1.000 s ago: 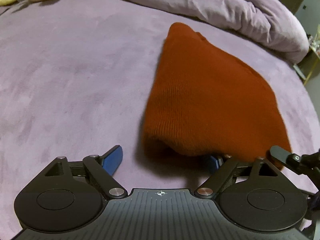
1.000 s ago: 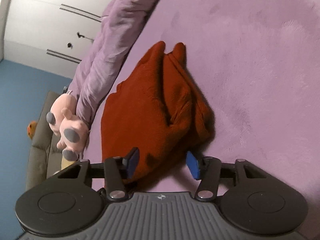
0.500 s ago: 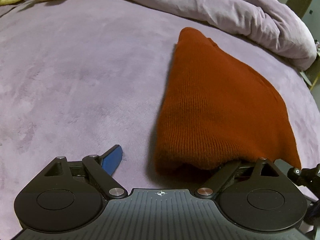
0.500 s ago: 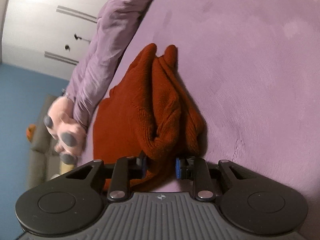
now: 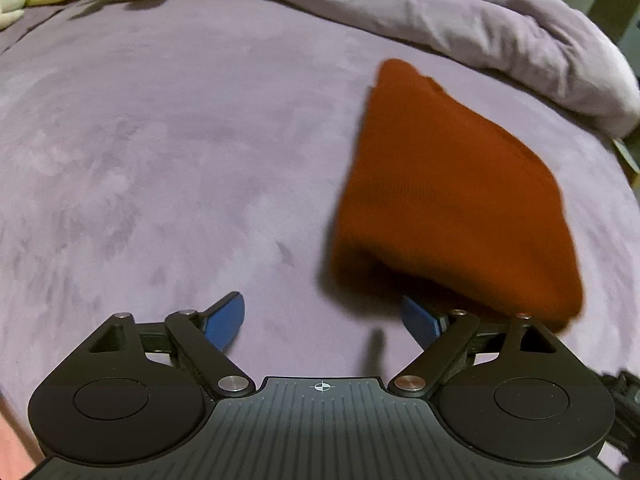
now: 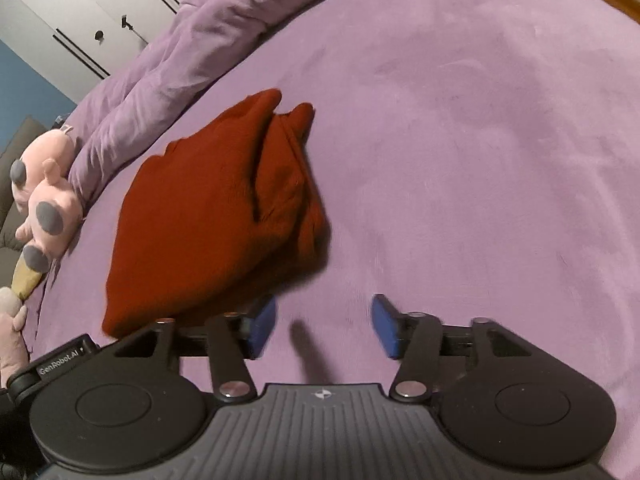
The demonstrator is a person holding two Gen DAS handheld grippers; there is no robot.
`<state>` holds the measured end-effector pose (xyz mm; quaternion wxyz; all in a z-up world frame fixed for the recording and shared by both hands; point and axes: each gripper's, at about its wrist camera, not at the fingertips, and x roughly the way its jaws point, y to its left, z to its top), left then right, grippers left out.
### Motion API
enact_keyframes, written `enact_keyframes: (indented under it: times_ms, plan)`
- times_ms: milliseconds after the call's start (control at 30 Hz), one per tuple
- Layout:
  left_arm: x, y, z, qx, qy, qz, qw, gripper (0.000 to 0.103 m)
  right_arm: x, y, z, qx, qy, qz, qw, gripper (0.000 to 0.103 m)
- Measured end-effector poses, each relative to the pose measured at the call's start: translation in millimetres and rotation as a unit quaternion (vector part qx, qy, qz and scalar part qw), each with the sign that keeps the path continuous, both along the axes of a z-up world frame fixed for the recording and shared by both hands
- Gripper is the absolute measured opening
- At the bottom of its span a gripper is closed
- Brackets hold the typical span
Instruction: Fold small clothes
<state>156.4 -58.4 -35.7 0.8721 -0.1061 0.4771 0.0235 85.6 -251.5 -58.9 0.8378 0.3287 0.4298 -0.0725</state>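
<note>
A rust-red knitted garment (image 5: 448,200) lies folded on the lilac bedspread (image 5: 160,160), to the right in the left wrist view. My left gripper (image 5: 322,320) is open with only bedspread between its blue pads, and its right pad (image 5: 418,320) sits just under the garment's near edge. In the right wrist view the garment (image 6: 216,216) lies to the left, doubled over with a ridge down its right side. My right gripper (image 6: 324,326) is opening, with nothing between its pads. Its left pad (image 6: 262,324) is at the garment's near corner.
A rumpled lilac duvet (image 5: 480,32) runs along the far side of the bed. A pink plush toy with grey spots (image 6: 48,200) lies at the bedspread's left edge. White wardrobe doors (image 6: 100,20) and a blue wall stand beyond.
My right gripper was pinching the garment's folded edge; it has let go, spread its jaws and drawn back. My left gripper has backed off, so its right pad now shows from under the cloth.
</note>
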Motion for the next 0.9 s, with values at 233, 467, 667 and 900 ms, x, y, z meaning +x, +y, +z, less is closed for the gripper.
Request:
enact_keyframes:
  times_ms: [233,467,667,900]
  plan:
    - [-33.9,-11.1,17.9,0.054,-0.015,-0.043,0.9975,0.095,-10.9,45.4,30.6,-0.128,0.035,0.07,0.989,0.099]
    - [-31.7,-3.5,23.6,0.086,-0.004,-0.039,0.9956,0.098,-5.8,73.0,41.7,-0.174,0.069,0.094,0.978,0.099]
    - [-28.6,-5.6,25.8,0.112,0.007,-0.036,0.9931,0.098,2.1,83.1,49.6,-0.201,0.082,0.093,0.972,0.099]
    - [-28.6,-12.0,30.4,0.109,0.007,-0.046,0.993,0.098,6.7,89.7,56.7,-0.23,0.092,0.084,0.965,0.099]
